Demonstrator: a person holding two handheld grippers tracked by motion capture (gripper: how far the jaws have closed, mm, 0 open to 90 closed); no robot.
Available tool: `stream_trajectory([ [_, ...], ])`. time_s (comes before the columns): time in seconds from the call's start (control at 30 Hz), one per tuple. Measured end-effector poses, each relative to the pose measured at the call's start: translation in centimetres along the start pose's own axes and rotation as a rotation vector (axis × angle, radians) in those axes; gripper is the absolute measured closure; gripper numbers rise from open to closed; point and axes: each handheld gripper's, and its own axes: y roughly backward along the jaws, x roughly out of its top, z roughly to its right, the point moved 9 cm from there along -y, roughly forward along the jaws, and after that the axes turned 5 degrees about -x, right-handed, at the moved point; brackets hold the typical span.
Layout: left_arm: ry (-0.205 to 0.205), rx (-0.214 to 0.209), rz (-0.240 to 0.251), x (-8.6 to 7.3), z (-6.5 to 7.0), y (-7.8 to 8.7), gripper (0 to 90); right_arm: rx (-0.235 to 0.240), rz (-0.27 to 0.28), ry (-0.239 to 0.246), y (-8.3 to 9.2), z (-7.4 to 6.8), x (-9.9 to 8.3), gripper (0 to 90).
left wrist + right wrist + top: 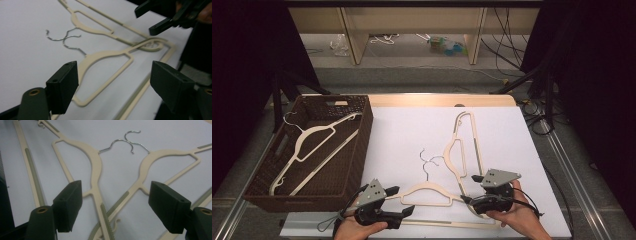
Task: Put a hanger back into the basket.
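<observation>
Cream plastic with a thin wire hook makes up the near hanger [428, 192], which lies flat on the white table cover [407, 135] close to its near edge, between the two grippers. The left gripper [404, 200] sits at the hanger's left shoulder near the cover's near left corner; in the left gripper view its jaws stand wide apart with the hanger's arm [105, 75] lying between them on the cover, and neither pad presses on it. The right gripper [472, 189] is held near the near right part of the cover, where this hanger's right end crosses the lower end of a second hanger [462, 150]; its jaws also gape wide and grip nothing, with both hangers' arms [117, 202] meeting on the cover between them. The near hanger has a curved shoulder piece, a straight bottom bar with grey-green non-slip strips, and small notches at the ends. Its long axis runs along the near edge, left to right, and its wire hook [426, 165] points away toward the far edge. The second hanger's long axis runs from near to far, its hook [424, 154] pointing left, just beside the other hook. A third hanger [312, 150] lies aslant in the brown woven basket [362, 150] at the left edge.
</observation>
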Motion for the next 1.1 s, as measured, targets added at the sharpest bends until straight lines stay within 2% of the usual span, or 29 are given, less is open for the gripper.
stream_trajectory([
  [0.03, 0.016, 0.005, 0.0, -0.1, -0.1, 0.0, 23.3, 0.003, -0.013, 0.004, -0.3, 0.0, 0.0, 28.9],
  [0.07, 0.009, 0.011, 0.002, 0.0, -0.3, 0.0, 23.2, 0.005, -0.016, 0.009, -0.5, 0.0, 0.1, 29.0],
  [0.23, -0.049, 0.012, 0.008, 0.2, -0.2, 0.3, 23.2, 0.034, -0.063, 0.042, -1.7, -0.5, 0.4, 31.7],
  [0.33, -0.056, 0.012, 0.01, 0.2, -0.2, 0.4, 23.1, 0.039, -0.1, 0.068, -2.7, -0.9, 0.4, 33.9],
  [0.37, -0.084, -0.002, 0.006, 0.2, -0.3, 0.5, 23.1, 0.038, -0.108, 0.077, -2.9, -0.9, 0.3, 34.5],
  [0.47, -0.096, -0.008, -0.016, -0.1, -0.4, 0.5, 22.6, 0.057, -0.148, 0.08, -3.6, -1.1, 0.2, 36.7],
  [0.53, -0.098, -0.005, -0.017, -0.1, -0.6, 0.6, 22.3, 0.081, -0.174, 0.086, -4.0, -1.3, 0.1, 39.6],
  [0.57, -0.069, -0.005, -0.014, -0.2, -0.5, 0.6, 22.3, 0.085, -0.191, 0.086, -4.1, -1.4, 0.0, 40.7],
  [0.63, -0.092, -0.014, -0.017, -0.1, -0.7, 0.6, 21.8, 0.106, -0.215, 0.094, -4.3, -1.5, -0.1, 43.7],
  [0.67, -0.065, -0.015, -0.016, -0.2, -0.7, 0.6, 21.5, 0.111, -0.226, 0.098, -4.5, -1.5, -0.2, 44.5],
  [0.7, -0.078, -0.018, -0.017, -0.1, -0.8, 0.6, 21.1, 0.112, -0.23, 0.098, -4.7, -1.4, -0.2, 45.1],
  [0.8, -0.08, -0.018, -0.018, -0.1, -0.9, 0.7, 20.9, 0.131, -0.249, 0.105, -4.9, -1.6, -0.4, 48.1],
  [0.83, -0.061, -0.008, -0.015, -0.1, -0.8, 0.7, 20.8, 0.141, -0.261, 0.115, -4.8, -1.6, -0.5, 49.2],
  [0.93, -0.072, -0.008, -0.017, 0.0, -1.0, 0.8, 20.8, 0.153, -0.278, 0.126, -4.9, -1.7, -0.6, 51.5],
  [1.1, -0.047, -0.008, -0.011, 0.0, -1.2, 0.9, 20.8, 0.154, -0.307, 0.142, -4.9, -1.6, -1.1, 53.5],
])
